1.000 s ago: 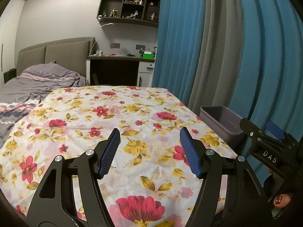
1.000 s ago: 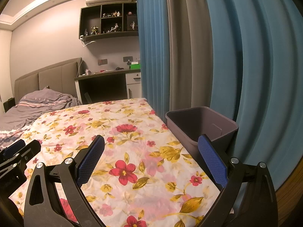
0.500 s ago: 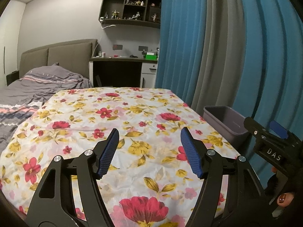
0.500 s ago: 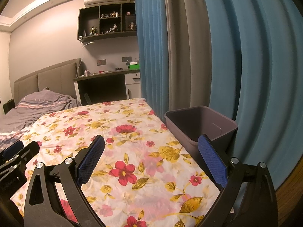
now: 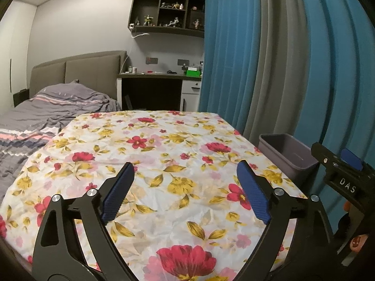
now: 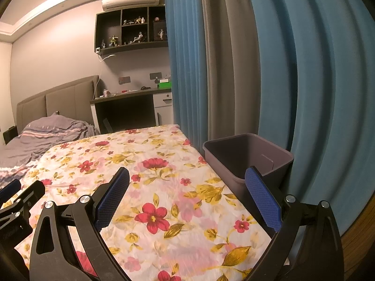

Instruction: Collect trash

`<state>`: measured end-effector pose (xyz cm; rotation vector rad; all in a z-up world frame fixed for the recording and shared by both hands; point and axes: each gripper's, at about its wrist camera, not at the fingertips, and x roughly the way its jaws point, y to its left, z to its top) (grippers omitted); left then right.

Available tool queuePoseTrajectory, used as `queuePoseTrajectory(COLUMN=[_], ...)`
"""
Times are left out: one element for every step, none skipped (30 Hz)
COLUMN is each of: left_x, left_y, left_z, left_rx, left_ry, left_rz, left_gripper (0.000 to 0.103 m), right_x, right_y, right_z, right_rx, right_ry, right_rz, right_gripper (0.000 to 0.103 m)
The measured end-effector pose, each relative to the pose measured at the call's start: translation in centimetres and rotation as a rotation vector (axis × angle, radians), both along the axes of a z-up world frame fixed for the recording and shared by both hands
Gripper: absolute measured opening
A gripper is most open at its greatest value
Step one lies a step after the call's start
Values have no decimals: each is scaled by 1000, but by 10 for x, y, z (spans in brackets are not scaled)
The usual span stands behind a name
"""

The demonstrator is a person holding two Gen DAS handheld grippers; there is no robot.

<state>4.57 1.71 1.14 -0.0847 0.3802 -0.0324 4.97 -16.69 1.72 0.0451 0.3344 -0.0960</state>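
Over the floral-print cloth-covered desk (image 5: pixel 164 187) both claws hover: left claw (image 5: pixel 185 187) and right claw (image 6: pixel 187 199) each spread wide, holding nothing. No trash visible on the cloth. Grey rectangular plastic bin (image 6: pixel 248 157) stands at desk's right edge, against blue curtains (image 6: pixel 304 70); looks light, stiff, best taken by rim. Ample clear room above cloth; curtain crowds bin side.

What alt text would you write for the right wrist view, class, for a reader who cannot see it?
The right gripper, jaws wide open and empty, hovers over a floral tablecloth. An empty grey bin stands at the cloth's right edge before blue curtains; a bed and desk lie beyond.
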Motion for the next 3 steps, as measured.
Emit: queuePoseTrajectory(left_x=[0,0,0], left_y=[0,0,1], left_z=[0,0,0], left_rx=[1,2,0], left_ry=[-2,-2,-1], left_rz=[2,6,8], left_gripper=[94,95,97], right_x=[0,0,1], right_y=[1,4,2], right_z=[0,1,1], right_rx=[1,3,3], right_ry=[0,0,1], right_rz=[-2,-3,-3], right_gripper=[95,95,95])
